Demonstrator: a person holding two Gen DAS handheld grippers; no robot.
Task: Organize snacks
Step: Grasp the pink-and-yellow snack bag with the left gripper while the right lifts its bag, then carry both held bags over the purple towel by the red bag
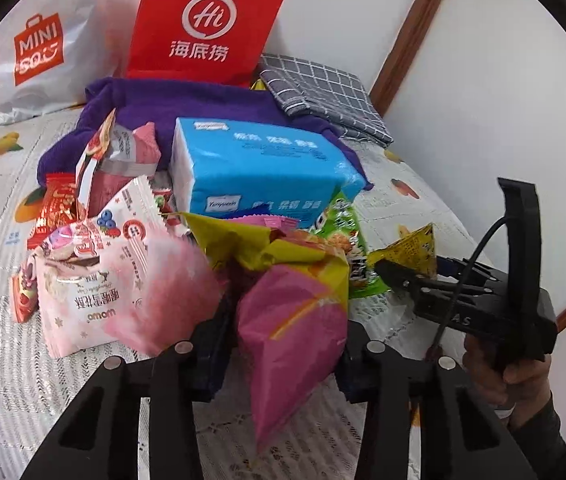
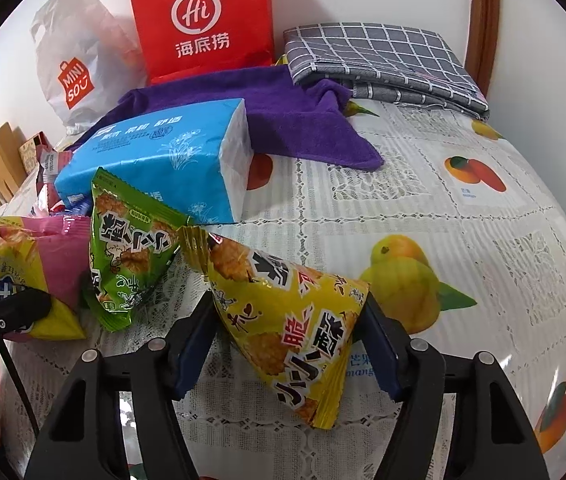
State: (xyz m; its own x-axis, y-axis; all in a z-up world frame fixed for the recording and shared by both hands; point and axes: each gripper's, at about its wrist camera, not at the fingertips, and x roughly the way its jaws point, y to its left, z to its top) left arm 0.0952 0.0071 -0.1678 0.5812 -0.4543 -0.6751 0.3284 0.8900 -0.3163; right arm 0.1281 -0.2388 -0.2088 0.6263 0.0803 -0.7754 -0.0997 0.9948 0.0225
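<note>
My left gripper (image 1: 283,356) is shut on a pink-and-yellow snack bag (image 1: 295,320), which narrows where the pads pinch it. Behind it lies a heap of snacks, with a pale pink bag (image 1: 123,280) on the left and a green bag (image 1: 343,240) on the right. My right gripper (image 2: 285,348) is shut on a yellow triangular snack bag (image 2: 283,312), both pads against its sides. In the left wrist view that right gripper (image 1: 423,270) shows at the right, held by a hand (image 1: 523,380). The green bag (image 2: 131,256) leans next to the yellow one.
A blue tissue pack (image 1: 259,172) lies behind the snacks on a purple towel (image 2: 283,120). A red paper bag (image 2: 203,24) and a white shopping bag (image 2: 79,64) stand against the wall. Folded grey checked cloth (image 2: 383,56) sits at the back right. A fruit-print tablecloth (image 2: 443,200) covers the table.
</note>
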